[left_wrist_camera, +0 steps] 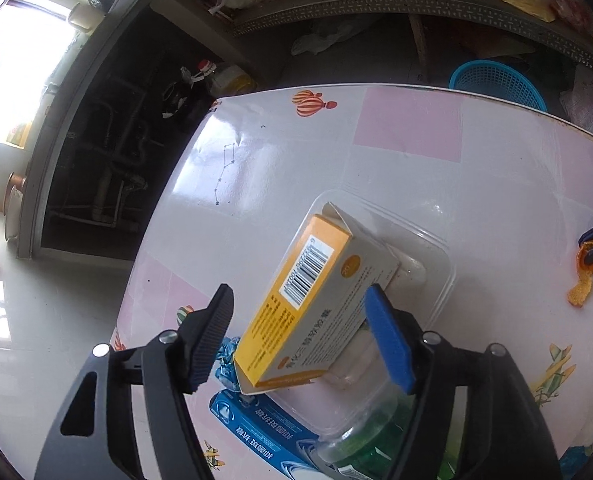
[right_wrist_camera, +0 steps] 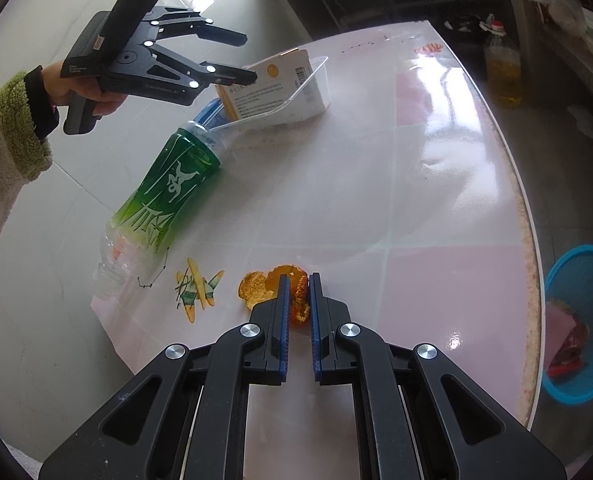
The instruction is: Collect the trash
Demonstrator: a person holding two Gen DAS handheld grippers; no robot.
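Observation:
An orange-and-white carton lies tilted in a clear plastic tray on the table. My left gripper straddles the carton's near end with its jaws open; the left pad stands clear of the carton and the blue right pad sits close beside it. The right wrist view shows the left gripper above the carton, held by a hand in a fleece sleeve. My right gripper is shut on a strip of orange peel, with more peel on the table beside it.
A green-labelled plastic bottle lies with its neck toward the tray, beside a blue toothpaste box. A blue mesh basket with some scraps stands on the floor past the table's right edge. An oil bottle stands on the floor beyond.

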